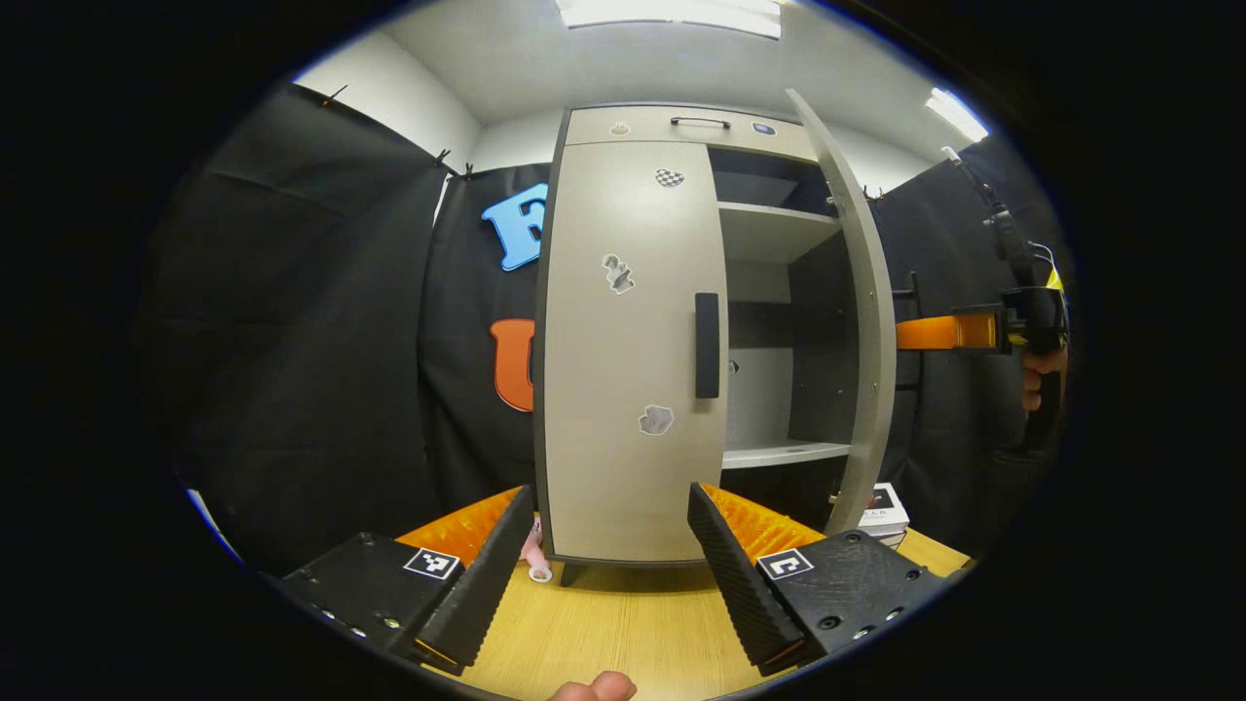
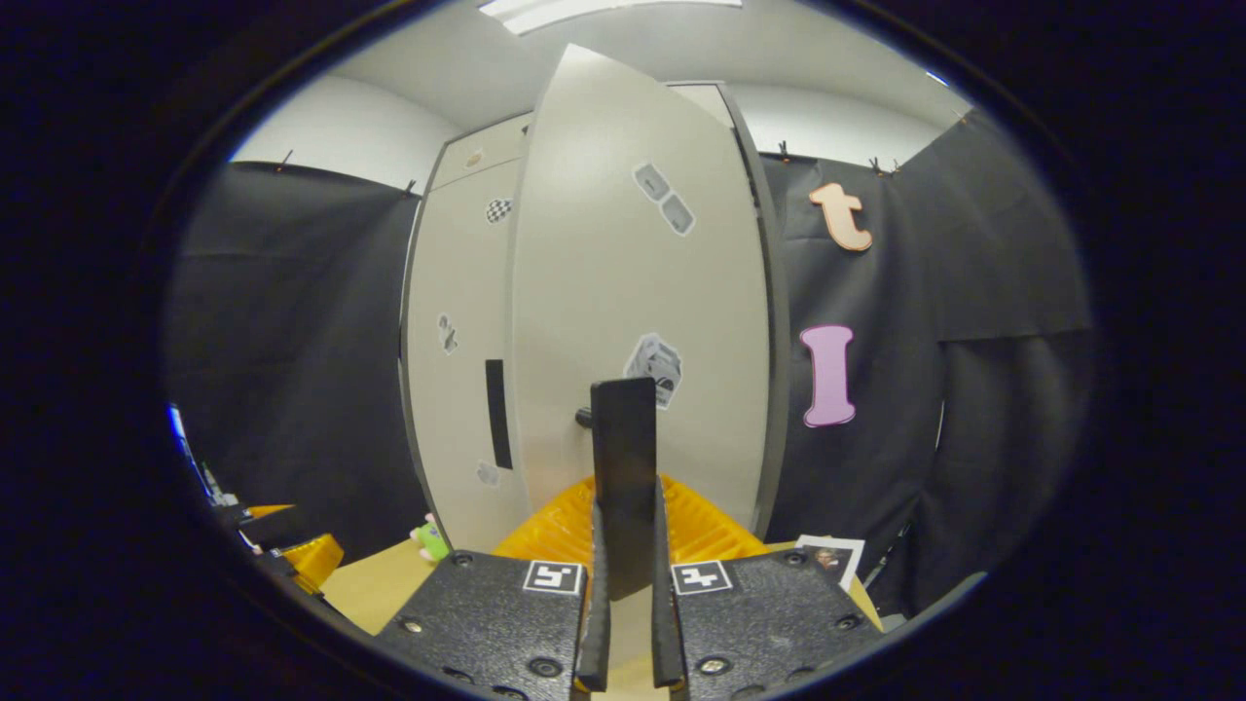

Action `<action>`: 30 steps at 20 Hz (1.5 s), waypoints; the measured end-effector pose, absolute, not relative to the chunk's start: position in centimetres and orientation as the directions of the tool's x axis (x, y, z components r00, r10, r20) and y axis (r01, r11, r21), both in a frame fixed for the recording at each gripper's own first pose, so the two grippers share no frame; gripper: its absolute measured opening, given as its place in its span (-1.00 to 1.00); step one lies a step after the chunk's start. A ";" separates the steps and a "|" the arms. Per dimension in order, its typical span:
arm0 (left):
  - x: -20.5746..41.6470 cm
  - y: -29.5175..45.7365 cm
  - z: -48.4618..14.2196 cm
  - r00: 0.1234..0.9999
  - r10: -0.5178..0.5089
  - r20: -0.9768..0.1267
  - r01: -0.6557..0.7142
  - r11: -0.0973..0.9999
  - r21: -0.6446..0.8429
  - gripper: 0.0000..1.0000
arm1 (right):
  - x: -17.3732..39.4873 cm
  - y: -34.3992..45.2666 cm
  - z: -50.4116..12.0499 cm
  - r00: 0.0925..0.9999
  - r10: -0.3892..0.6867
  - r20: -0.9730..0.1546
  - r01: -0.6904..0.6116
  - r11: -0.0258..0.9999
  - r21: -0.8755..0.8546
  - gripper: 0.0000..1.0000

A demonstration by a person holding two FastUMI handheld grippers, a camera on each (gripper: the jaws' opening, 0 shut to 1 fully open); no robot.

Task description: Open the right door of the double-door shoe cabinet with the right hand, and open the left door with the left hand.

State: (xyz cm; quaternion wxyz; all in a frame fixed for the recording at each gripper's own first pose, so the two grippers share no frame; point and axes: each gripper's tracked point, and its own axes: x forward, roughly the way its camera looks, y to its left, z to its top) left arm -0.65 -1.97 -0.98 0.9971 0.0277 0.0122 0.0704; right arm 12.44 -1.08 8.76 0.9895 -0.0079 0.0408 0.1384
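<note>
right gripper (image 2: 623,545) clamped on right door handle (image 2: 623,458) | right door (image 1: 857,321) swung open | left gripper (image 1: 608,574) fingers apart, facing closed left door (image 1: 633,350) | cabinet on surface (image 1: 623,623)

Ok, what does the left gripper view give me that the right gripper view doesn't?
Left gripper view: the pale grey shoe cabinet's inside shelves behind the open right door, and the left tongs open before the closed left door. Right gripper view: the right tongs shut on the right door's black bar handle. Both: the left door's black handle and the wooden tabletop.
</note>
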 end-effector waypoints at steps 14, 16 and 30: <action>1.5 -5.3 -3.7 0.991 0.119 -0.061 -0.115 0.991 0.063 0.90 | 11.1 -7.1 9.1 0.977 0.205 -0.054 -0.207 0.977 -0.041 -0.66; 1.7 -5.3 -3.8 0.991 0.118 -0.060 -0.114 0.991 0.073 0.90 | 11.0 -8.2 9.2 0.981 0.189 -0.052 -0.191 0.980 -0.047 -0.70; 1.7 -7.1 -3.5 0.995 0.080 -0.054 -0.075 0.992 0.098 0.89 | 10.0 -14.2 9.3 0.998 0.029 -0.048 -0.031 0.998 -0.047 -0.92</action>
